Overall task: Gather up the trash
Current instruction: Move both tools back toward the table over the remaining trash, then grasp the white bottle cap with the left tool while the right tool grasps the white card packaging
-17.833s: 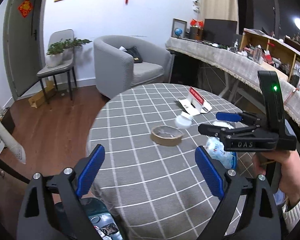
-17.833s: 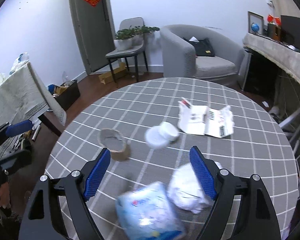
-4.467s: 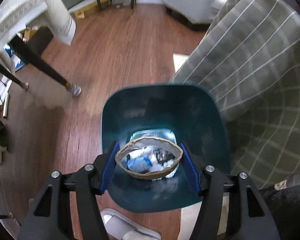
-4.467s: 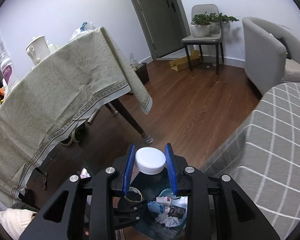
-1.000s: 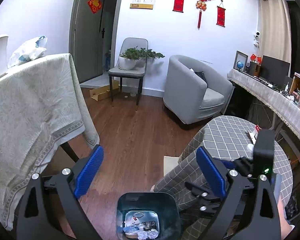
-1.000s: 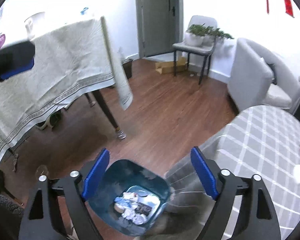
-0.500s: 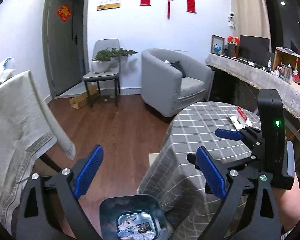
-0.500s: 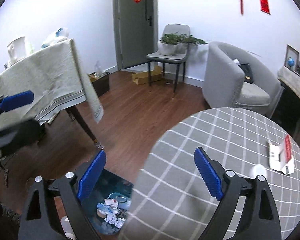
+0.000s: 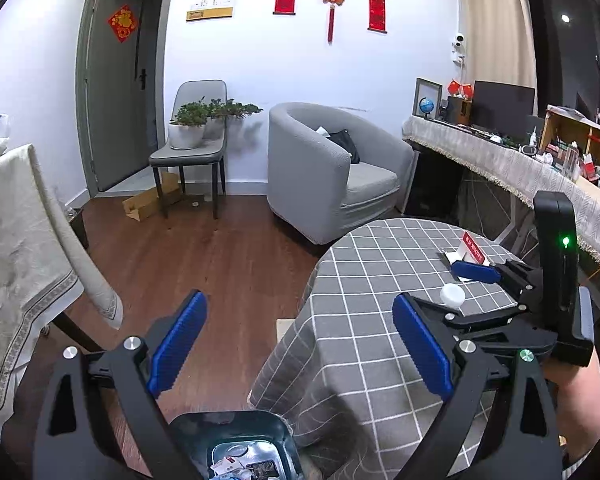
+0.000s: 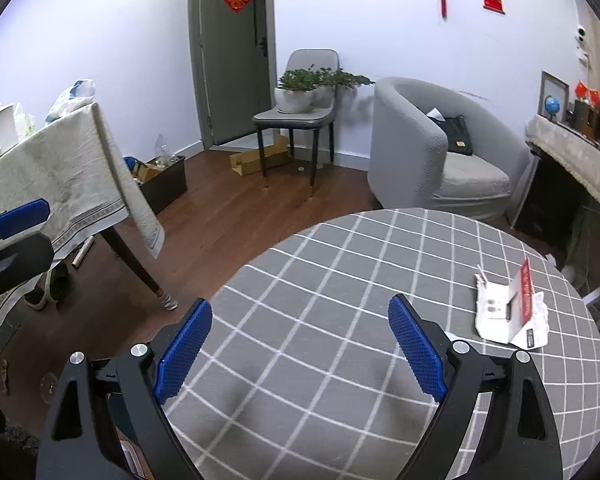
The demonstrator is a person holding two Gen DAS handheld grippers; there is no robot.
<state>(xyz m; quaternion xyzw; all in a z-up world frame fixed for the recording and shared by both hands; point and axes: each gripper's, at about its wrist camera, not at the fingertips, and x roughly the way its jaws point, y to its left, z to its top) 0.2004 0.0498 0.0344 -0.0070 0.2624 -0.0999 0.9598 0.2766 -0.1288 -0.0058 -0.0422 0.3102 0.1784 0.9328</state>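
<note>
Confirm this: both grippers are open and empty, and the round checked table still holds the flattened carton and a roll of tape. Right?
Not quite. No tape roll: beside the flattened carton on the table sits a white lid, seen in the left wrist view. Left gripper and right gripper are open, empty.

A: what's that round table point(image 10: 340, 280) covered in? cloth?

B: yep, matt grey checked cloth, hangs in soft folds. The floor point(image 9: 220, 248) is reddish wood planks with a slight sheen.

A: and the gripper pads?

B: blue, ribbed, rubbery-looking pads point(image 10: 416, 352) on matt black plastic arms with shiny metal screws. The trash bin point(image 9: 236, 428) looks like glossy dark teal plastic, and the armchair point(image 9: 324, 168) is rough grey fabric.
</note>
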